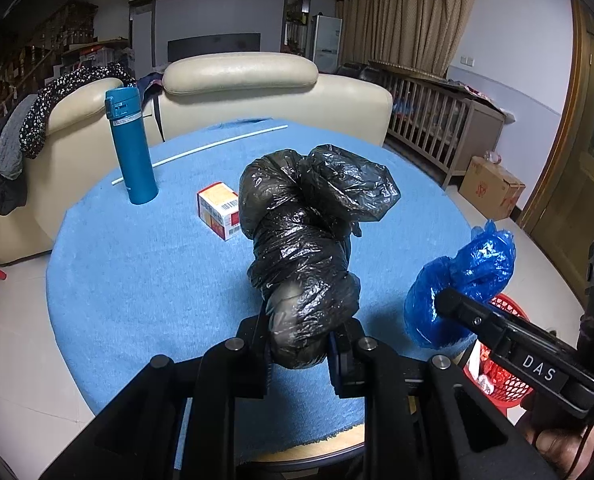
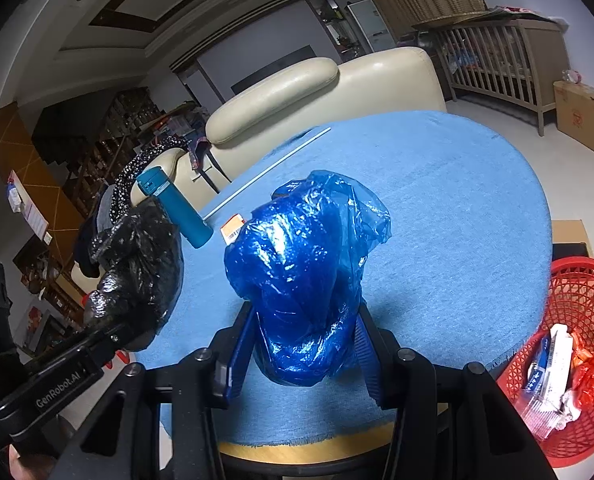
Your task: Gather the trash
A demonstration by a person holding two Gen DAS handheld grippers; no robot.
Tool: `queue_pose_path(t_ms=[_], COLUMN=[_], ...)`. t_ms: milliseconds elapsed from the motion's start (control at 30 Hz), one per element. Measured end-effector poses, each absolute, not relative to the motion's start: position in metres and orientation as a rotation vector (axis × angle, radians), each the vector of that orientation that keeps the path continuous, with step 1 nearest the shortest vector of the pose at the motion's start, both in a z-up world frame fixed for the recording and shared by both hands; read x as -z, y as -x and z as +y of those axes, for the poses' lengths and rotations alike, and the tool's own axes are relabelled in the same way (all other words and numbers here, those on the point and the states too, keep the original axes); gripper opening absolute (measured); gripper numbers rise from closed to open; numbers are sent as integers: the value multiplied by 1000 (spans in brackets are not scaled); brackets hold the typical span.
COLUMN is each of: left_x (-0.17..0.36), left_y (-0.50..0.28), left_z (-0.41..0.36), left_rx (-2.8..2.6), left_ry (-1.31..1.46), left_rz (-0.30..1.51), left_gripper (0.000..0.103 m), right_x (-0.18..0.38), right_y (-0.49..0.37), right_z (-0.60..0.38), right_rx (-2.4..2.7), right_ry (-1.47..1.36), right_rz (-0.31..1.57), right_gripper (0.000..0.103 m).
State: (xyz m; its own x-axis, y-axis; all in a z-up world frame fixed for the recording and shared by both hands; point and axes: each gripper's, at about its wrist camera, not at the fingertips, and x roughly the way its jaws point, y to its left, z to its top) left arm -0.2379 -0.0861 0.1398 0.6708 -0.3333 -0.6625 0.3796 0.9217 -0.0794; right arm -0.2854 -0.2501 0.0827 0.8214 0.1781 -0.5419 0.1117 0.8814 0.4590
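A crumpled black plastic bag [image 1: 305, 240] is held up over the round table, with my left gripper [image 1: 299, 344] shut on its lower end. The same black plastic bag [image 2: 137, 272] shows at the left of the right wrist view. My right gripper [image 2: 303, 344] is shut on a scrunched blue plastic bag [image 2: 301, 276], also lifted above the cloth. That blue plastic bag [image 1: 461, 280] appears at the right of the left wrist view, over the table's edge. A red mesh basket [image 2: 577, 344] with wrappers in it stands on the floor, right of the table.
On the blue tablecloth [image 1: 145, 272] stand a teal flask [image 1: 131, 144] and a small orange-and-white carton [image 1: 219, 210], with a thin white rod [image 1: 201, 150] behind them. Cream sofas [image 1: 273, 92] lie beyond the table. A cardboard box [image 1: 491, 192] and a wooden crib [image 1: 437, 120] sit at the right.
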Motion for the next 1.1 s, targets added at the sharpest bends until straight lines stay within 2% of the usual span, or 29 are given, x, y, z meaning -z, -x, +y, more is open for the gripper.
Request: queue_pose_path(t_ms=[1100], left_x=[-136], left_y=[247], left_z=[-78], left_rx=[384], left_ry=[-45], left_rz=[726], left_gripper=[22], right_x=[-77], right_y=[285], right_z=[-245], right_rx=[-55], right_ry=[-511], right_rz=[626], right_gripper=[50])
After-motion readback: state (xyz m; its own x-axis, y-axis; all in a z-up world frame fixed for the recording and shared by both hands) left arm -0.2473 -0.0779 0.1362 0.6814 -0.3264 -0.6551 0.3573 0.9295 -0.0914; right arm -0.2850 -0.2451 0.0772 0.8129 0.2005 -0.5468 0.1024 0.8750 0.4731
